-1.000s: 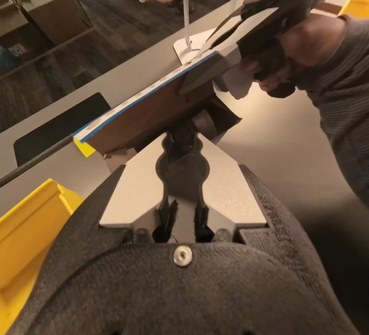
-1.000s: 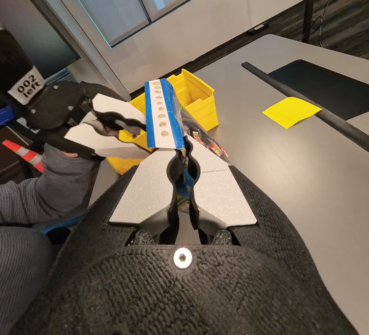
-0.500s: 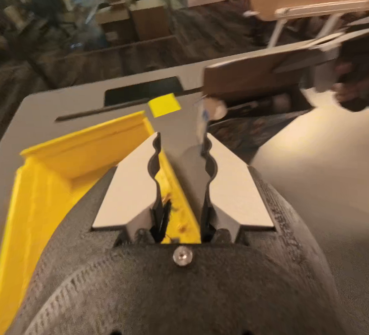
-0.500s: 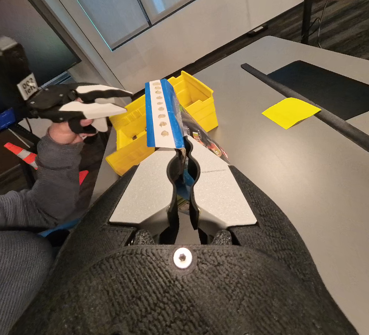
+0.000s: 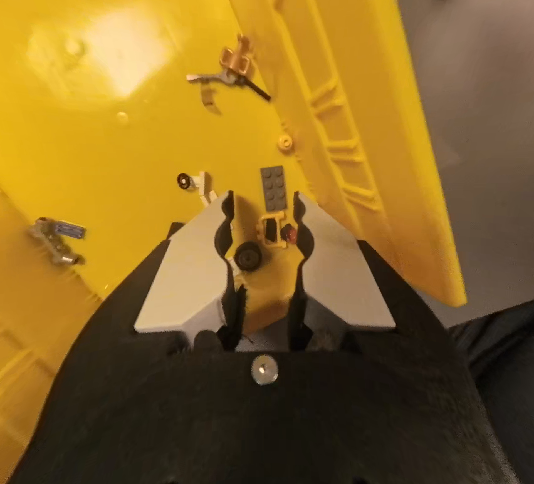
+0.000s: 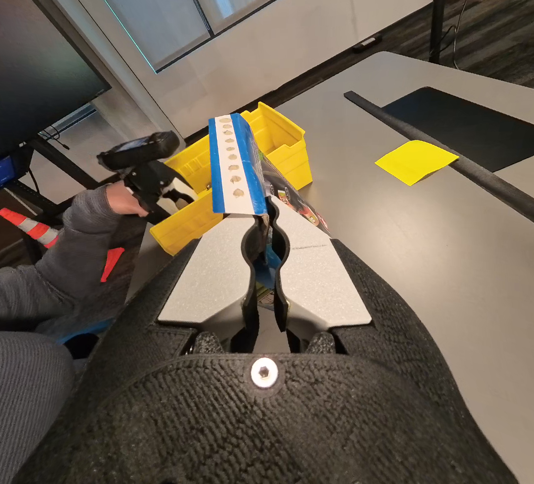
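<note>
Left tongs (image 5: 263,195) hanging apart inside yellow bin (image 5: 86,152), pads gripping nothing, grey studded plate (image 5: 274,187) and black wheel (image 5: 248,257) lying between them. Right tongs (image 6: 267,205) clamping blue cardboard box (image 6: 234,164) above grey desk (image 6: 404,239).

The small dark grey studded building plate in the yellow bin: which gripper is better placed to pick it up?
Left, probably. The left gripper is inside the yellow plastic bin with open, empty jaws just short of the small dark grey studded building plate. The right gripper is shut on a blue printed cardboard box.
</note>
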Demonstrator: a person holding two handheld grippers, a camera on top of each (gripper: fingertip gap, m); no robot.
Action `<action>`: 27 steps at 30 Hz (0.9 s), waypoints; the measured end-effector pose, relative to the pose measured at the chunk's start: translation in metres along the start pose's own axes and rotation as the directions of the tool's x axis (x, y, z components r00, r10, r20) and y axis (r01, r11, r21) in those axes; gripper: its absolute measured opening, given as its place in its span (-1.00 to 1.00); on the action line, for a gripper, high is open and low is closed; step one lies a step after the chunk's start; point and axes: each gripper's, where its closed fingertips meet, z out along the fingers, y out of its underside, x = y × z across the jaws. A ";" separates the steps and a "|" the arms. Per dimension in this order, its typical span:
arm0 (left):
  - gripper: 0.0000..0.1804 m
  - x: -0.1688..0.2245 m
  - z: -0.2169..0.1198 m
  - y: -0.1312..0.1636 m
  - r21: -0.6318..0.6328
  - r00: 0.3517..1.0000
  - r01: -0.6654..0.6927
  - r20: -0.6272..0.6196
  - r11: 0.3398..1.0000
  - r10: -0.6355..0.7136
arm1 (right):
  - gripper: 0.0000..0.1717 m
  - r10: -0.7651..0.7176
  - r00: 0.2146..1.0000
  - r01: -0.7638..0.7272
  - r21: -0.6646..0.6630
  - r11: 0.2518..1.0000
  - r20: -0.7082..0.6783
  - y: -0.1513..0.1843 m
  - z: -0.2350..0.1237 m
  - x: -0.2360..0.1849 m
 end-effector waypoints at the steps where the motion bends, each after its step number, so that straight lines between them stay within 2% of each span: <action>1: -0.55 0.003 0.001 -0.002 -0.005 1.000 -0.008 -0.016 1.000 0.008 | -1.00 -0.001 1.000 0.001 -0.001 1.000 0.000 0.000 0.000 0.000; 7: -0.58 -0.008 0.008 0.000 -0.105 0.997 -0.039 0.058 0.994 0.046 | -1.00 -0.005 1.000 0.005 -0.006 1.000 -0.007 0.000 0.000 0.000; 13: -0.64 -0.007 0.010 -0.002 -0.130 0.999 -0.020 0.038 0.991 0.025 | -1.00 -0.005 1.000 0.005 -0.008 1.000 -0.002 0.001 0.000 -0.001; 15: -0.85 0.002 0.010 0.000 -0.135 0.999 -0.039 -0.002 0.990 0.039 | -1.00 -0.005 1.000 0.005 -0.008 1.000 0.000 0.001 0.000 -0.001; 18: -0.87 0.003 0.008 0.003 -0.137 0.994 -0.105 0.028 0.985 0.110 | -1.00 -0.005 1.000 0.006 -0.009 1.000 0.004 0.001 0.000 -0.001; 20: -0.88 -0.003 0.006 -0.002 -0.076 0.989 -0.115 0.082 0.990 0.121 | -1.00 -0.007 1.000 0.007 -0.009 1.000 0.007 0.001 0.000 -0.002; 23: -0.88 -0.007 -0.009 -0.020 0.118 0.994 -0.060 0.103 0.991 0.048 | -1.00 -0.007 1.000 0.007 -0.008 1.000 0.009 0.001 0.000 -0.002; 25: -0.88 -0.014 -0.031 -0.035 0.281 0.990 -0.037 0.144 0.959 -0.004 | -1.00 -0.006 1.000 0.006 -0.008 1.000 0.011 0.001 0.000 -0.002; 27: -0.88 -0.014 -0.064 -0.051 0.460 0.983 -0.039 0.178 0.887 -0.050 | -1.00 -0.006 1.000 0.006 -0.007 1.000 0.012 0.001 0.000 -0.002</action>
